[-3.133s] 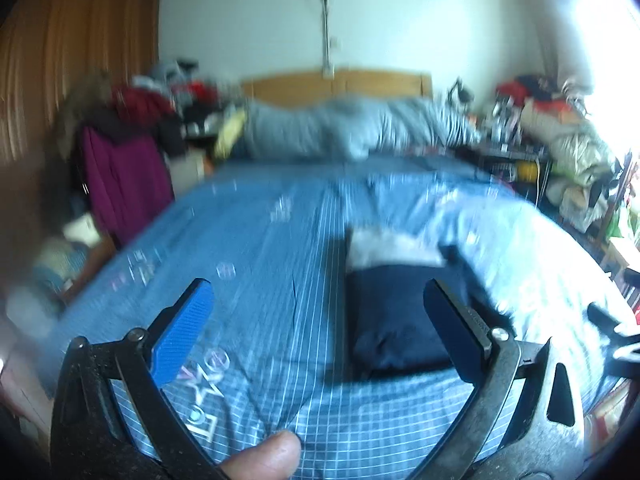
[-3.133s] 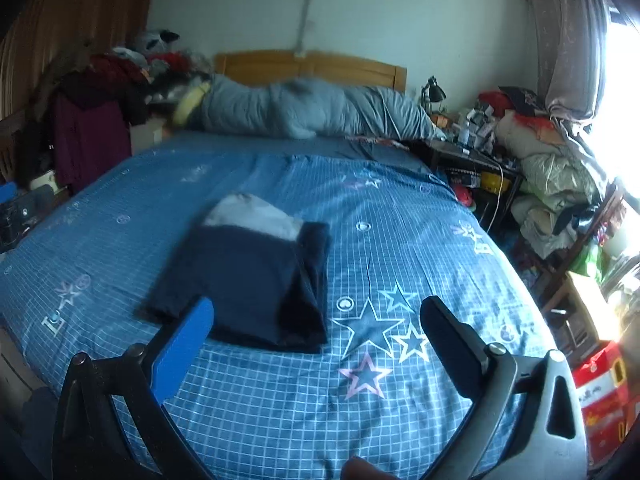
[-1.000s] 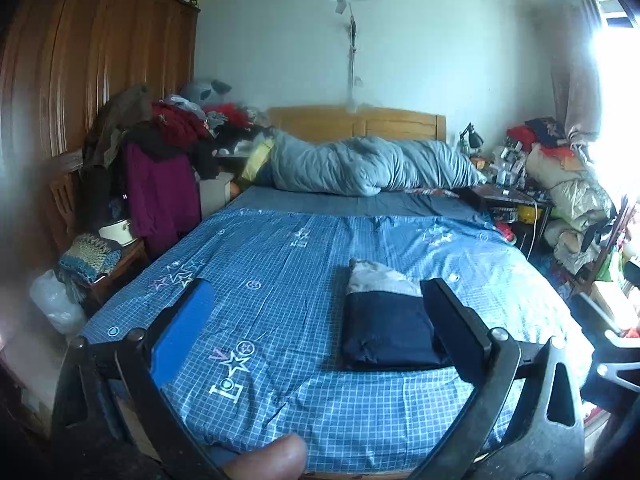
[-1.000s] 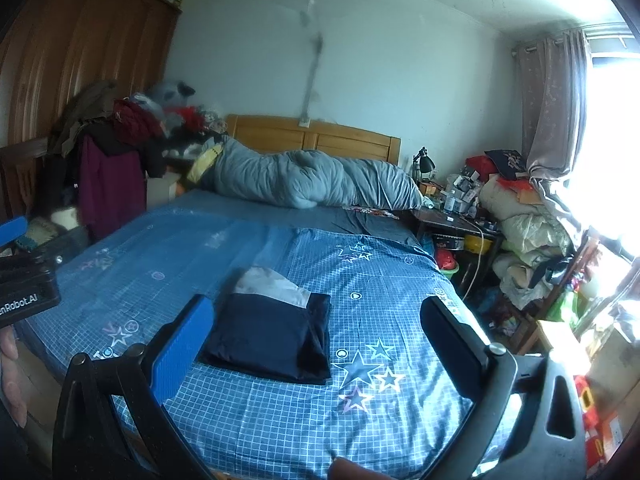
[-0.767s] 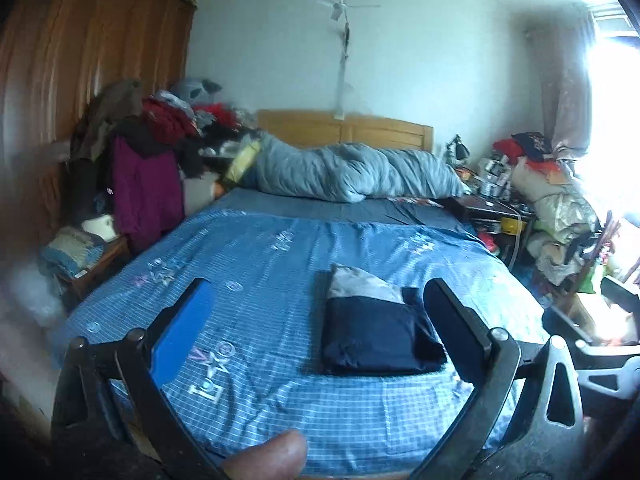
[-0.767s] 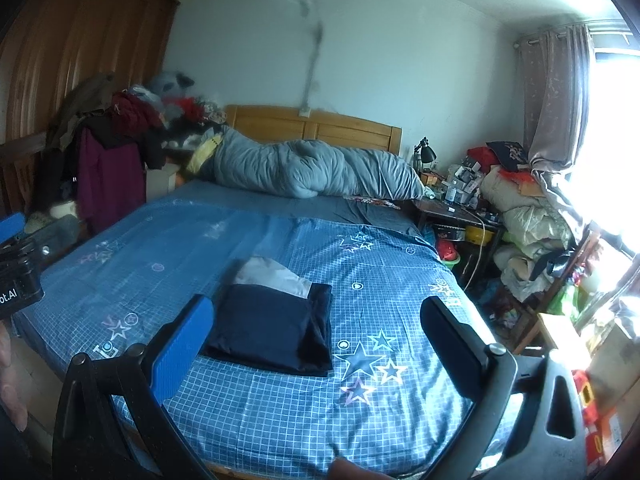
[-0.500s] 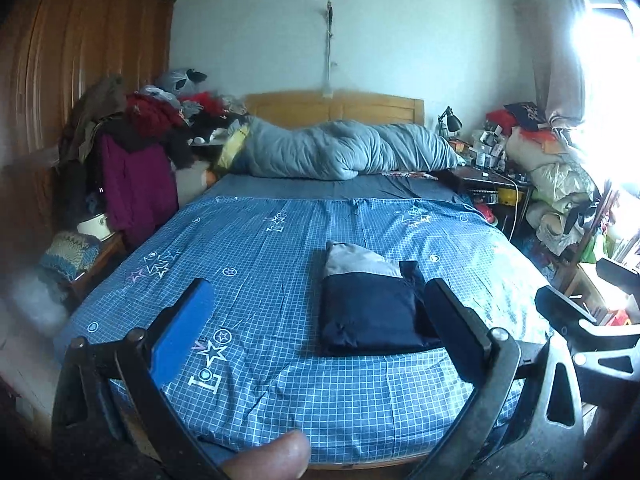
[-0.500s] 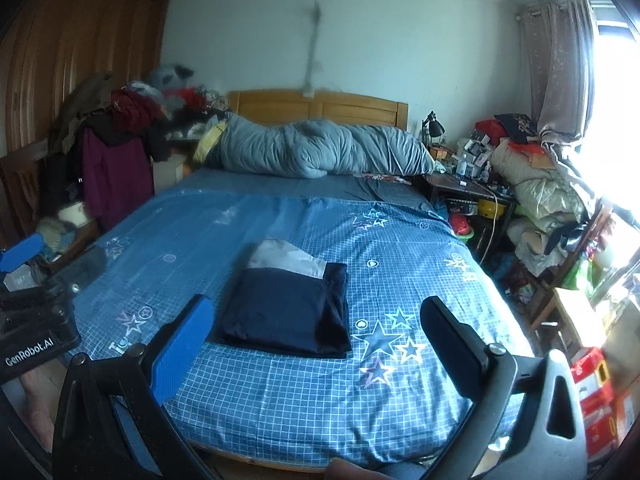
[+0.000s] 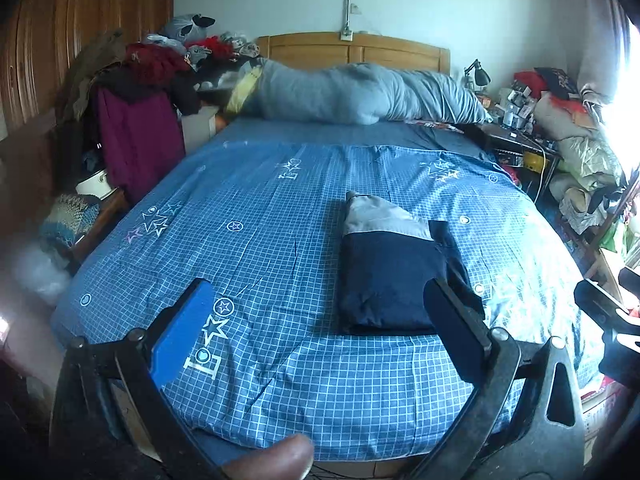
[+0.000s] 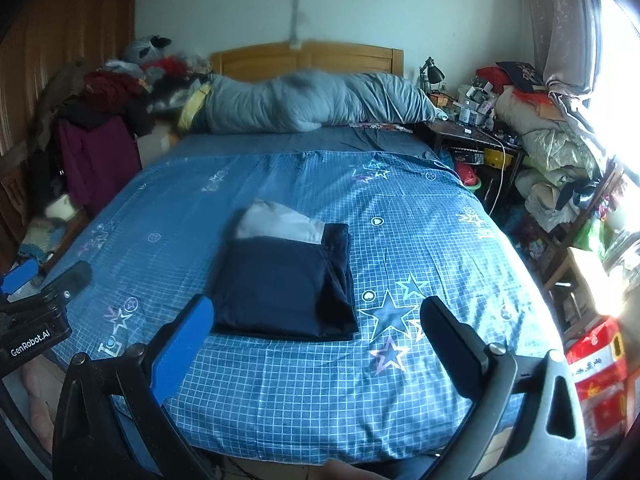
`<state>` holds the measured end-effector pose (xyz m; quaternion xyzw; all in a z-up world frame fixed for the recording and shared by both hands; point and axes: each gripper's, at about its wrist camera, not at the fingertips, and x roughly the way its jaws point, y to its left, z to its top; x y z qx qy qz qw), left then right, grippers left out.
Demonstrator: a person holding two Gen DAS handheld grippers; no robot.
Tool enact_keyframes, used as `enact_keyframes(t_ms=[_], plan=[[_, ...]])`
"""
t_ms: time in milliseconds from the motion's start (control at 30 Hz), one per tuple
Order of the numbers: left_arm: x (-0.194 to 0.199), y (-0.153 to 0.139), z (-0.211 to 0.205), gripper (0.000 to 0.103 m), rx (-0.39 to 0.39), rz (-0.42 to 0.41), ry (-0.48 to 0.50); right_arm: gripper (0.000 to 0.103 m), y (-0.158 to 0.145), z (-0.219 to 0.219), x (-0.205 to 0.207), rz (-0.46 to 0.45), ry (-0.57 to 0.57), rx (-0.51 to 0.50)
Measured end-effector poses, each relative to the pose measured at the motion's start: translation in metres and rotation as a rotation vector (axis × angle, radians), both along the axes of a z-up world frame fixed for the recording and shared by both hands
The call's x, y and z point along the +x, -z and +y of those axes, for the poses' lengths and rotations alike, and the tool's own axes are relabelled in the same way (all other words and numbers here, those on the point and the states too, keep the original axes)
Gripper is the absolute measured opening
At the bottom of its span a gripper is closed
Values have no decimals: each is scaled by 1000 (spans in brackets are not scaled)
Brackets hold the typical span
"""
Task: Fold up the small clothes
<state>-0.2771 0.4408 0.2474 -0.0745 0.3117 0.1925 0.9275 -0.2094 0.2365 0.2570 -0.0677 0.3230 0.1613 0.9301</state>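
A folded navy garment (image 9: 390,276) (image 10: 286,284) with a grey part at its far end lies flat on the blue checked bed sheet (image 9: 260,216) (image 10: 420,240), near the foot of the bed. My left gripper (image 9: 320,328) hangs open over the bed's foot edge, empty, with the garment a little beyond and to the right. My right gripper (image 10: 316,336) is open and empty too, just short of the garment's near edge. The left gripper (image 10: 44,280) also shows at the left edge of the right wrist view.
A rolled grey duvet (image 9: 360,92) lies against the wooden headboard (image 9: 352,46). Piled clothes (image 9: 136,80) and a wardrobe (image 9: 60,36) stand left of the bed. A cluttered nightstand (image 10: 476,136), bags (image 10: 560,148) and a red box (image 10: 600,368) crowd the right side. A thumb tip (image 9: 276,460) shows at the bottom.
Both grippers backed away from the bed to a wide view, then came forward again over the last half second. The garment lies unmoved and folded.
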Motion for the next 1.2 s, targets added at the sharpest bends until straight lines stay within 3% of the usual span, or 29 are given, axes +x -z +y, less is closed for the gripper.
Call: enact_keyframes(t_ms=[433, 533, 1200], plan=[[25, 11, -5, 103, 10, 27, 23, 103, 23, 13, 40, 56, -18, 10], [31, 15, -2, 103, -26, 44, 36, 103, 27, 16, 43, 62, -26, 5], [42, 18, -3, 103, -12, 51, 47, 103, 34, 19, 55, 79, -38, 19]])
